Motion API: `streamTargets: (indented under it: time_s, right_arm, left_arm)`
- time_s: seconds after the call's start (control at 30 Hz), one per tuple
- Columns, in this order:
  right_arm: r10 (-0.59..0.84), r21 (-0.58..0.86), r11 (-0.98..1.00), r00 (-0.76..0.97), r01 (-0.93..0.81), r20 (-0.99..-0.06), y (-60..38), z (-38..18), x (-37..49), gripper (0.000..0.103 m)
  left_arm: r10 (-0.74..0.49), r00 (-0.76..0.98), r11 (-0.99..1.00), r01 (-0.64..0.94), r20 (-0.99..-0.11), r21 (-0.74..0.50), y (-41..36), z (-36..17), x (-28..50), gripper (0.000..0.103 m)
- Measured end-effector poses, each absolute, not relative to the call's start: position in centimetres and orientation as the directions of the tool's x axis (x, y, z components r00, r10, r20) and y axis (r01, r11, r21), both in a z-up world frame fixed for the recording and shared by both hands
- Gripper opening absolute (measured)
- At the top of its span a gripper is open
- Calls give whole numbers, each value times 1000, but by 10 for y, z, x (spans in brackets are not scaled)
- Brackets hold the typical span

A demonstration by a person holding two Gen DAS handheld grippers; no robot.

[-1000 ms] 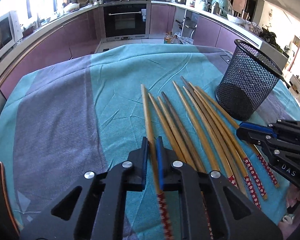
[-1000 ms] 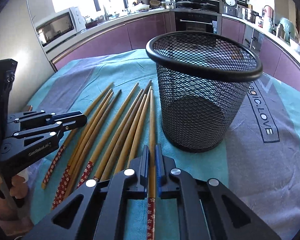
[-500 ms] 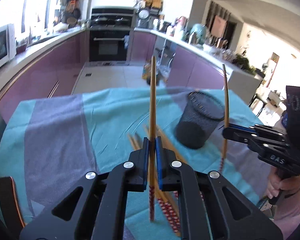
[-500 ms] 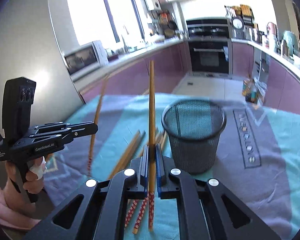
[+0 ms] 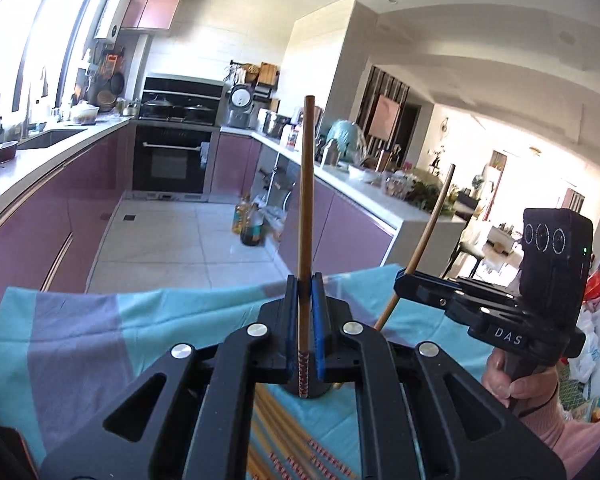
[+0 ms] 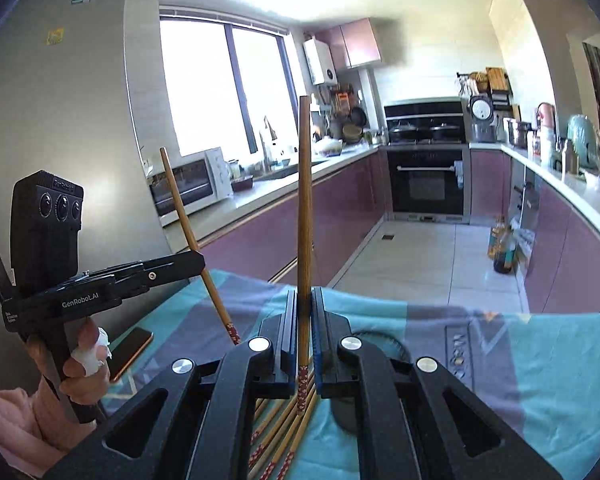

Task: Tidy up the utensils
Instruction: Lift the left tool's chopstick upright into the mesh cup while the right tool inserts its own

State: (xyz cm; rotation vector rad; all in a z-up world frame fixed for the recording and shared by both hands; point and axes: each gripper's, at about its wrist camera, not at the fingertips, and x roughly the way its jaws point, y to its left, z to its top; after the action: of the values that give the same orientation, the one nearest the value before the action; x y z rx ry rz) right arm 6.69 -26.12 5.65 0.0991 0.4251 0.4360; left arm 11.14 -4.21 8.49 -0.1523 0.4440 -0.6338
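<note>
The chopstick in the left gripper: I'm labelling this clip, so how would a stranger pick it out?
Start at the teal cloth, where spare chopsticks lie flat. Above it, the left gripper is shut on one chopstick. It stands upright, patterned end down, unlike the flat ones.

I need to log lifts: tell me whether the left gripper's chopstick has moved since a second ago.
Yes. The chopstick, clamped in the left gripper, was lying on the tablecloth; now it stands up, raised off it against the kitchen behind.
</note>
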Motion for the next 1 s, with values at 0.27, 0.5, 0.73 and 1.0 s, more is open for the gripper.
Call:
streamTargets:
  time_s: [0.27, 0.5, 0.73, 1.0]
  right_arm:
    - [342, 147, 940, 846, -309, -409, -276, 51, 100, 5]
    - [327, 145, 943, 760, -299, -562, -266, 8, 129, 5]
    - [317, 156, 945, 691, -287, -649, -257, -15, 148, 6]
    - [326, 218, 945, 688, -242, -648, -263, -21, 165, 12]
  left_arm:
    - [-619, 709, 785, 557, -338, -270, -96, 105, 138, 7]
    - [-578, 652, 808, 540, -491, -234, -143, 47, 166, 7]
    - [-557, 609, 814, 535, -565, -226, -155, 2, 190, 8]
    - [-553, 615, 820, 521, -562, -235, -141, -11, 203, 22]
